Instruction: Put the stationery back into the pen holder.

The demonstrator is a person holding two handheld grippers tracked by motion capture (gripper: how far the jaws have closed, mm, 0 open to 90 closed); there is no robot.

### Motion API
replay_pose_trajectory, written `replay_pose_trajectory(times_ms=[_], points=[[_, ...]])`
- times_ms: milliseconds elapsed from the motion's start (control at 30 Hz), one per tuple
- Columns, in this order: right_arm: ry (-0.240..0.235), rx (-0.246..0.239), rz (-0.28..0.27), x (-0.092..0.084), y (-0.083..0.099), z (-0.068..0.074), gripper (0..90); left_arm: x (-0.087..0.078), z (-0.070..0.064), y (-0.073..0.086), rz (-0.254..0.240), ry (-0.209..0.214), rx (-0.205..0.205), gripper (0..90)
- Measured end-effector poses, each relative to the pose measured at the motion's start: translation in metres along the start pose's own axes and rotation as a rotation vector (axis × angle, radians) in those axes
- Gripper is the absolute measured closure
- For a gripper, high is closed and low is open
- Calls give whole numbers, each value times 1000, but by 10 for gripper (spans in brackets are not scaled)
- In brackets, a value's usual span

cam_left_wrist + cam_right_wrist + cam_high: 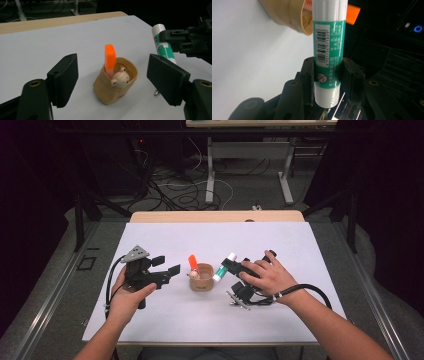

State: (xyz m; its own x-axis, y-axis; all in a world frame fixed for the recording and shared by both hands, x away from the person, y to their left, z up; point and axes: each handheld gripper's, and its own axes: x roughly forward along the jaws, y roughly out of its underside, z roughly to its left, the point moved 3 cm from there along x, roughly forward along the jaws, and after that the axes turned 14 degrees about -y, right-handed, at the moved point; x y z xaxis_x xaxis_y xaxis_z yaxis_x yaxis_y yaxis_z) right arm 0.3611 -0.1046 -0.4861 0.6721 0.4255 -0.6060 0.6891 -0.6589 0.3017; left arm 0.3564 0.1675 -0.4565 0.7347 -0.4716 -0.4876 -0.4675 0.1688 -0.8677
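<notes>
Right tool (pixel 226 268): jaws pinched on a glue stick (pixel 224 266), green-and-white, gripped around the lower part of its green label. In the right gripper view the glue stick (pixel 329 45) stands up between the two black jaws, white base below the pads and white cap end pointing away toward the cup (pixel 294 17). In the high view the stick lies tilted, its lower end just beside the cup's right rim; whether it touches the rim I cannot tell. The person's right hand (pixel 265 276) lies over the tool body, cable trailing off to the right.

Left tool (pixel 167 265): jaws spread, nothing between the pads. It is held above the tabletop (pixel 280 245) to the left of the cup, jaws pointing toward it. In the left gripper view the cup (pixel 116 83) sits framed in the gap between the two jaws but farther off, apart from both. Left hand (pixel 129 297) grips the handle from below.

Cup (pixel 202 278): small, tan, upright near the middle of the white tabletop. Inside it: an orange stick (pixel 110 60) leaning upright, and a small bear figure (pixel 119 78) at the rim.

Dark floor with cables beyond the far edge.
</notes>
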Motion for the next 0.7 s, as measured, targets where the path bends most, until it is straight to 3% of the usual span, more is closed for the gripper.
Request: replay_pose_trajectory(times_ms=[167,400,633,700], points=[[10,-32,-9,0,-10,0,657,3,-13,-5,5,40,32,271],[26,-64,-17,-2,-20,-2,657,9,-28,-9,48,85,32,302],[48,-92,-19,-4,-27,-2,657,14,-38,-8,124,131,-14,374],[56,-113,-32,-4,-28,-3,657,17,-40,-8,152,168,-51,390]])
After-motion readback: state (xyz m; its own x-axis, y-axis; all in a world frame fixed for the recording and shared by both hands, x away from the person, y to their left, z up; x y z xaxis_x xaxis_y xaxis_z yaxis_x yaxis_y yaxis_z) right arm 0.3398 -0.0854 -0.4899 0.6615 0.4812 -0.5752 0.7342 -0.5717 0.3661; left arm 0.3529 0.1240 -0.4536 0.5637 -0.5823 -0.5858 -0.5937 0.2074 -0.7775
